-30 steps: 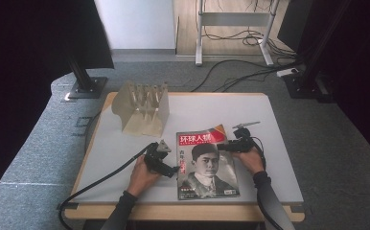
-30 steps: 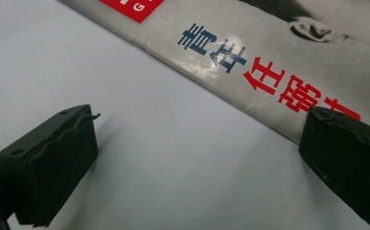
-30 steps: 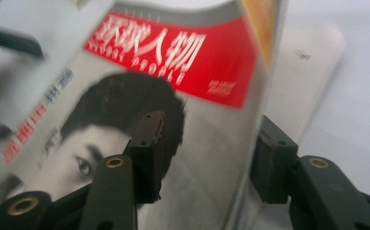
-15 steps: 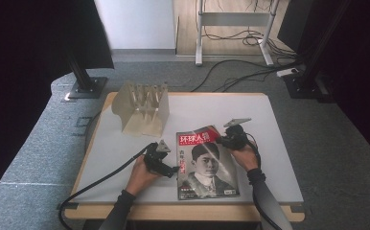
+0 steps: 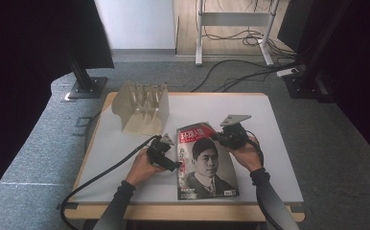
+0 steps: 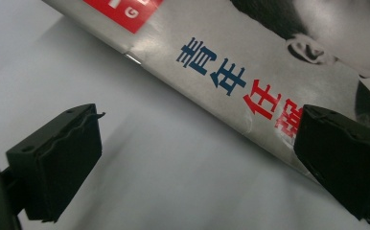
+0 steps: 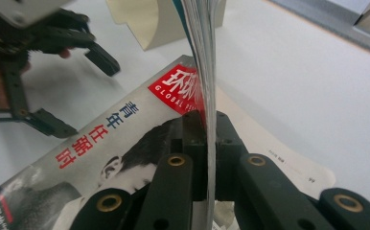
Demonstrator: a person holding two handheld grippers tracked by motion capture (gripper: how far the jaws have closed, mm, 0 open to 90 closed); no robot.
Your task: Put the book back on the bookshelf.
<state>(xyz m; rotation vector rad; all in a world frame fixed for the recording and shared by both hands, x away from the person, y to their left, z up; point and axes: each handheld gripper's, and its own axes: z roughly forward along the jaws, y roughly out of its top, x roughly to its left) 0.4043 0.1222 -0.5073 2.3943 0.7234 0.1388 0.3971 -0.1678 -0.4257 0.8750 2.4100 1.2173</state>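
Careful, your right gripper point(image 7: 206, 125) pinches only thin magazine point(image 5: 205, 160) pages, which could tear, while the left gripper point(image 6: 212, 158) gapes empty.

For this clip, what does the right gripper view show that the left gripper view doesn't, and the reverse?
Right gripper view alone: the right gripper shut on a lifted edge of the magazine's pages, the left gripper farther off, and the beige rack.

Left gripper view alone: the left gripper's own jaws wide apart, one jaw over the magazine's spine edge, the other over the bare table.

Both: the magazine cover with its printed characters, lying on the white table.
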